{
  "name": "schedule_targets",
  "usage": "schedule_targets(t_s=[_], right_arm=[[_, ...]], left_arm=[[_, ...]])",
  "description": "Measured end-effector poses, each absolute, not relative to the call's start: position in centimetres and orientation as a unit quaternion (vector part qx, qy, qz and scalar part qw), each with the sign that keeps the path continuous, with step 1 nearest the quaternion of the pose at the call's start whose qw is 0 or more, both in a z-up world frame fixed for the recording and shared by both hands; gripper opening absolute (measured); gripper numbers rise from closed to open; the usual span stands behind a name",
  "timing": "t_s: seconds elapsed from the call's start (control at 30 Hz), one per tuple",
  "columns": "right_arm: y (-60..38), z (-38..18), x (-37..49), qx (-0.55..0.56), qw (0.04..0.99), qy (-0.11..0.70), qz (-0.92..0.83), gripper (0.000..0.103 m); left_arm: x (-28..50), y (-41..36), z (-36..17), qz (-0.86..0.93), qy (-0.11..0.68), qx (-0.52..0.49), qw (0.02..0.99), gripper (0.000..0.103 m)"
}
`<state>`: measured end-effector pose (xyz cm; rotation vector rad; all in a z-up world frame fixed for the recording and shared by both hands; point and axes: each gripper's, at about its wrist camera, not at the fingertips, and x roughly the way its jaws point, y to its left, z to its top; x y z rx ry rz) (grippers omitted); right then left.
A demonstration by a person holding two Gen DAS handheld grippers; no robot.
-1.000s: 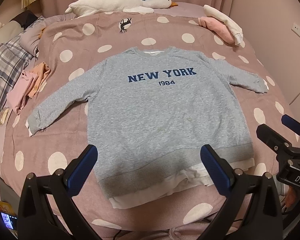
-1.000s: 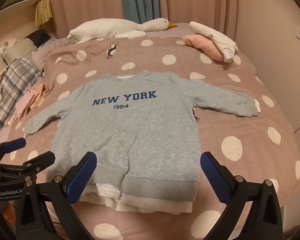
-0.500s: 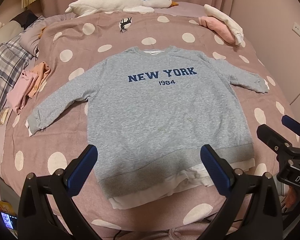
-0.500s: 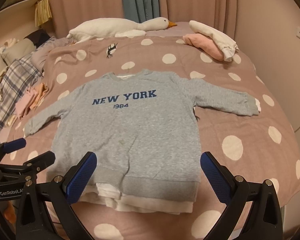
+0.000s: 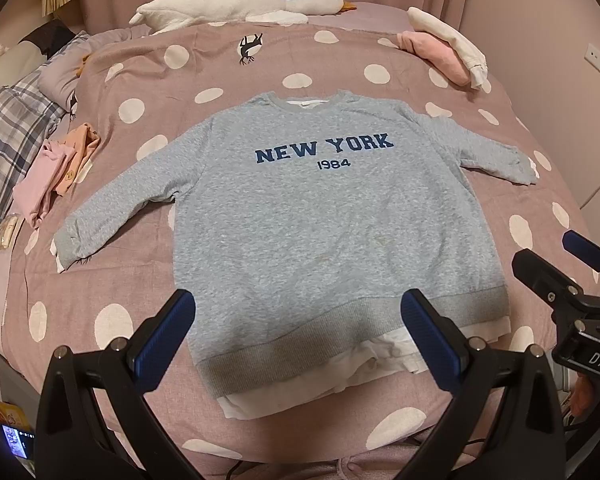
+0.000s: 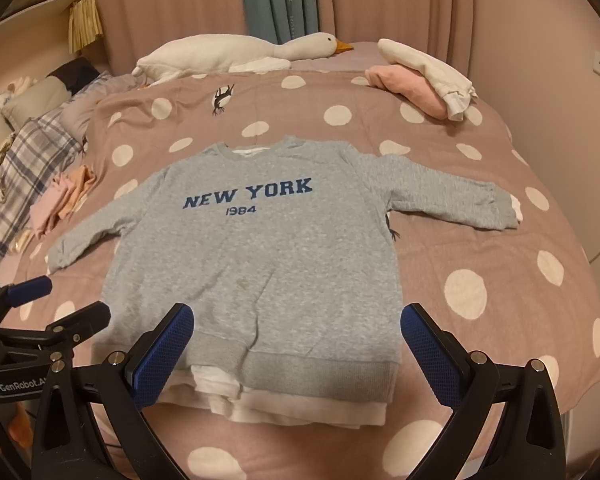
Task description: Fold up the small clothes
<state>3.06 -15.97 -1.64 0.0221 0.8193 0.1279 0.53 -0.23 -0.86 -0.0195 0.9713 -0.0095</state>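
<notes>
A grey sweatshirt (image 5: 320, 216) printed NEW YORK 1984 lies flat and face up on the pink polka-dot bed, both sleeves spread out, a white hem showing below its grey band. It also shows in the right wrist view (image 6: 260, 264). My left gripper (image 5: 298, 338) is open and empty, above the near hem. My right gripper (image 6: 296, 350) is open and empty, also above the near hem. Each gripper appears at the edge of the other's view: the right one (image 5: 572, 268) and the left one (image 6: 40, 304).
A folded pink and orange garment pile (image 5: 56, 172) lies at the left of the bed. A pink and white folded pile (image 5: 444, 50) sits at the far right. A white goose plush (image 5: 236, 4) lies along the far edge. A plaid blanket (image 5: 8, 140) is at far left.
</notes>
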Motion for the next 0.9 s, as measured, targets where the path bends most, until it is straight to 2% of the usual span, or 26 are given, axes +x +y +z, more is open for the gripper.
schedule_targets(t_s=[0.9], right_arm=[[-15.78,-2.22,3.14,0.010,0.914,0.402,0.062,0.102]], left_arm=[[0.52,-0.16,-1.01,-0.003,0.468,-0.009,0.883,0.103]])
